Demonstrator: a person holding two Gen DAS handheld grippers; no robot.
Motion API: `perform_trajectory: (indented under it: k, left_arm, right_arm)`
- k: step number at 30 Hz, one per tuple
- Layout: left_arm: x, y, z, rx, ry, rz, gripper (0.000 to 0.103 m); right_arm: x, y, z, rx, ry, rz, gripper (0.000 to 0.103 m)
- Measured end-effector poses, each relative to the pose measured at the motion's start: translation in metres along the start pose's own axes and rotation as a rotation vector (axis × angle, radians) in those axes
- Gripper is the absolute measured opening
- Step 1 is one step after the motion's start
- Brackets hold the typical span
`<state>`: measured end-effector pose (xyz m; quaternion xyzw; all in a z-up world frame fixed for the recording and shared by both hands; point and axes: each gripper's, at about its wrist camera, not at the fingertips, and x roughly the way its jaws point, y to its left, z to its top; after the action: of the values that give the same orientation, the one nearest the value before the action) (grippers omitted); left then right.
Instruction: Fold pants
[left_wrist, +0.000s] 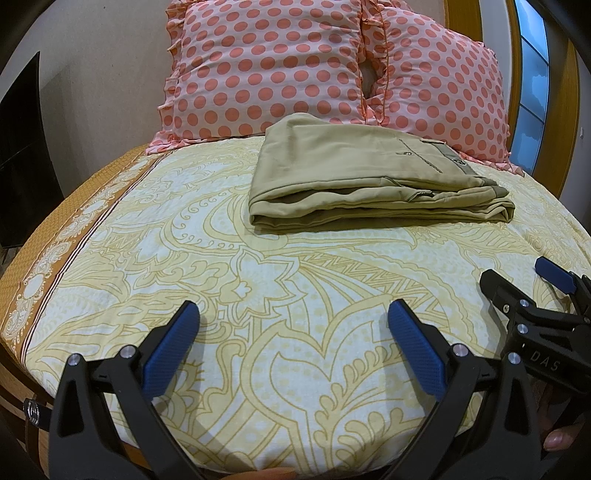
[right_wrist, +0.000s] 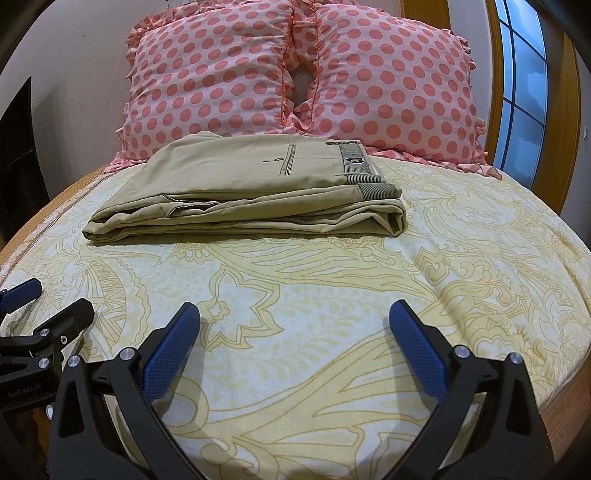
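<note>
Khaki pants (left_wrist: 365, 177) lie folded into a flat stack on the bed, in front of the pillows; they also show in the right wrist view (right_wrist: 251, 195), waistband to the right. My left gripper (left_wrist: 293, 314) is open and empty, well short of the pants, low over the sheet. My right gripper (right_wrist: 293, 314) is open and empty too, at a like distance from the pants. The right gripper shows at the right edge of the left wrist view (left_wrist: 524, 284); the left gripper shows at the left edge of the right wrist view (right_wrist: 55, 299).
A bed with a yellow patterned sheet (left_wrist: 229, 295) carries two pink polka-dot pillows (left_wrist: 266, 70) (left_wrist: 443, 96) against the wall. A wooden window frame (right_wrist: 498, 74) stands at the far right. The bed's left edge has an orange border (left_wrist: 48, 266).
</note>
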<state>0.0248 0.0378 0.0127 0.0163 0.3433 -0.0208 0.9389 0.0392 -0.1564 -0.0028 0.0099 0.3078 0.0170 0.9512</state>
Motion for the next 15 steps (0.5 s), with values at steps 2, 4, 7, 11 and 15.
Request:
perform_trajectory:
  k: [2,4,7,11,15]
  left_arm:
    - [-0.0001,0.0005,0.0011,0.0,-0.002,0.0,0.101]
    - [-0.0002,0.0006,0.0014,0.0,-0.003,0.0,0.101]
    - [-0.0007,0.0003,0.0018,0.0,-0.007,0.001,0.101]
    - [-0.0007,-0.0001,0.0026,0.0,-0.01,0.002,0.101]
    - [-0.0004,-0.0001,0.0026,0.0,-0.011,0.002,0.101]
  right_arm:
    - [-0.0001,0.0002,-0.0002,0.0,0.0,0.0,0.102]
    - [-0.0001,0.0002,-0.0002,0.0,-0.001,-0.001,0.102]
    - [-0.0002,0.0001,-0.0002,0.0,-0.001,-0.001,0.102]
    - [-0.0001,0.0002,-0.0003,0.0,-0.001,-0.001,0.102]
    - [0.0,0.0001,-0.0004,0.0,-0.001,-0.001,0.102]
